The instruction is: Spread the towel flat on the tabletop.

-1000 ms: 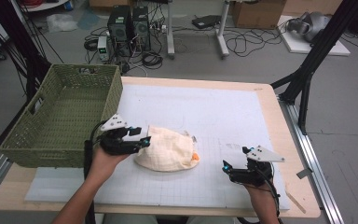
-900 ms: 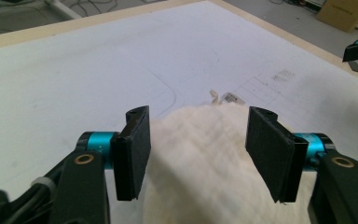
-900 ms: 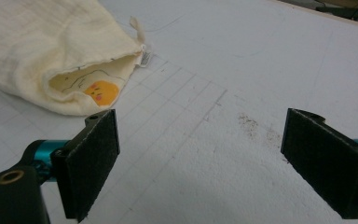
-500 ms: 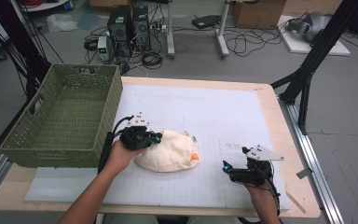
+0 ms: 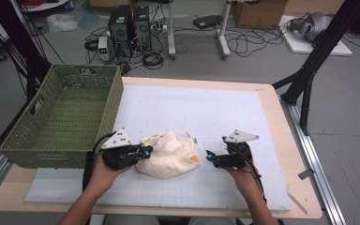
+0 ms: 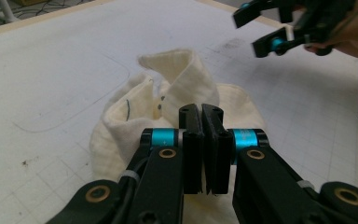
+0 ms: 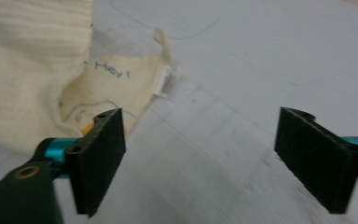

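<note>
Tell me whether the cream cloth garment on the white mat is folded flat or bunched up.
Bunched up: the cream cloth garment sits in a rumpled heap on the white mat, with its collar standing up.

A crumpled cream cloth (image 5: 168, 154) is bunched up on the white mat (image 5: 225, 117) that covers the table (image 5: 281, 101). The left gripper (image 5: 140, 152) is pressed right up against the cloth's left edge, with its jaws shut. The right gripper (image 5: 210, 157) is held just beside the cloth's right side, apart from it, jaws having just been closing with nothing seen between them. A green woven basket (image 5: 65, 119) is parked at the table's left edge.
</note>
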Demonstrator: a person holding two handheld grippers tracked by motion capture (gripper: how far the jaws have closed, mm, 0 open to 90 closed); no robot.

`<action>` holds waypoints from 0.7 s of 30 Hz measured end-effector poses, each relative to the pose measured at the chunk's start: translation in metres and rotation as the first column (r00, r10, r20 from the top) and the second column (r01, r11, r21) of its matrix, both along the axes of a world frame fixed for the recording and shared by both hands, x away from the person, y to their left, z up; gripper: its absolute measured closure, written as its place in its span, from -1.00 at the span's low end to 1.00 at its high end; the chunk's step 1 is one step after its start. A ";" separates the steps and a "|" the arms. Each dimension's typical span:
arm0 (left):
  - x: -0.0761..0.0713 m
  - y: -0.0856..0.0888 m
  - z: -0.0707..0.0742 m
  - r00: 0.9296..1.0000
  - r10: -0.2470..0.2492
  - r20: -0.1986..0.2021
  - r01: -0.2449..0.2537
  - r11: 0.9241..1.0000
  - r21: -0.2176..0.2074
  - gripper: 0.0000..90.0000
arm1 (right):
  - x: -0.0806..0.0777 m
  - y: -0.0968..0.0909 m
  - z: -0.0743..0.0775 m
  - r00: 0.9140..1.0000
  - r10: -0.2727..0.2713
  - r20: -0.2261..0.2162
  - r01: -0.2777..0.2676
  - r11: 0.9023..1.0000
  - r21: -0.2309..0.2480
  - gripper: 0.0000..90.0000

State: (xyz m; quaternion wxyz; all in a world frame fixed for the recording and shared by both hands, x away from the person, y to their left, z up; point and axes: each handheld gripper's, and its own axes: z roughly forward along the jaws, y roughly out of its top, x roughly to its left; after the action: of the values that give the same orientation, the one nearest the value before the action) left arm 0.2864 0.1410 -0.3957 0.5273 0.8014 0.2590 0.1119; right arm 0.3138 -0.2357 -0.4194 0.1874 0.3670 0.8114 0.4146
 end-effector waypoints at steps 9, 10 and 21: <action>-0.009 0.011 -0.010 1.000 0.027 -0.015 -0.027 0.999 -0.018 0.92 | 0.040 0.067 -0.015 0.985 0.150 -0.083 -0.155 0.986 -0.062 -0.21; -0.010 0.013 -0.012 0.999 0.028 -0.018 -0.029 0.999 -0.016 0.92 | 0.043 0.070 -0.017 0.983 0.160 -0.087 -0.166 0.984 -0.067 -0.15; -0.015 0.019 -0.021 1.000 0.010 -0.028 -0.011 1.000 -0.028 0.92 | 0.049 0.066 -0.020 0.982 0.152 -0.115 -0.162 0.983 -0.085 0.94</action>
State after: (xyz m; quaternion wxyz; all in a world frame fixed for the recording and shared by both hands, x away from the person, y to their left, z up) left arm 0.2709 0.1601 -0.4167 0.5344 0.7939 0.2723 0.0997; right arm 0.3626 -0.1694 -0.4390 0.1271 0.3143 0.8655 0.3689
